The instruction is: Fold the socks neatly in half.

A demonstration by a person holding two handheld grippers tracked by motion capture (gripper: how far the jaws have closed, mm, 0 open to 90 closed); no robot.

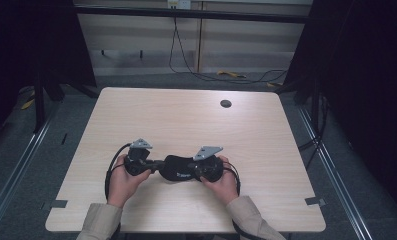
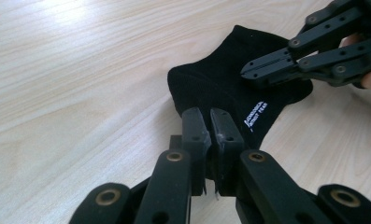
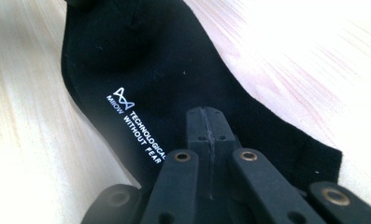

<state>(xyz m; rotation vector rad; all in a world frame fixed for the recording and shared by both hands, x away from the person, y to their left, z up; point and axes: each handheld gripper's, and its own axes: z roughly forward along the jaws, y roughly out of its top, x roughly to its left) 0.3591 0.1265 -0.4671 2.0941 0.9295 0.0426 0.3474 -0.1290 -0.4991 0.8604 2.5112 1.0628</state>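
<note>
Table (image 1: 186,120): pale wood grain, small dark round hole (image 1: 226,104) far right.
Room: dark curtains, cables (image 1: 206,75) on grey floor (image 1: 16,165) beyond.
Sock (image 1: 177,168): black, flat, near centre.
Left tongs (image 2: 212,122): closed on sock's edge, apparently.
Right tongs (image 3: 206,122): closed, over sock.

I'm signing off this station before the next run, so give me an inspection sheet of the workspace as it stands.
Surface: light wood table, bare apart from the work; a round dark grommet hole near the far edge.
Job's things: one black sock with white lettering, lying flat between the two hands.
Clutter: nothing seen.
Grippers: left tongs shut on the sock's edge; right tongs shut, lying on the sock, grip on the fabric not clear.
Cables: a black cable loops from the left tongs; a wire hangs from the back wall to the floor.
Surroundings: dark curtains on both sides, grey floor, floor rails.
</note>
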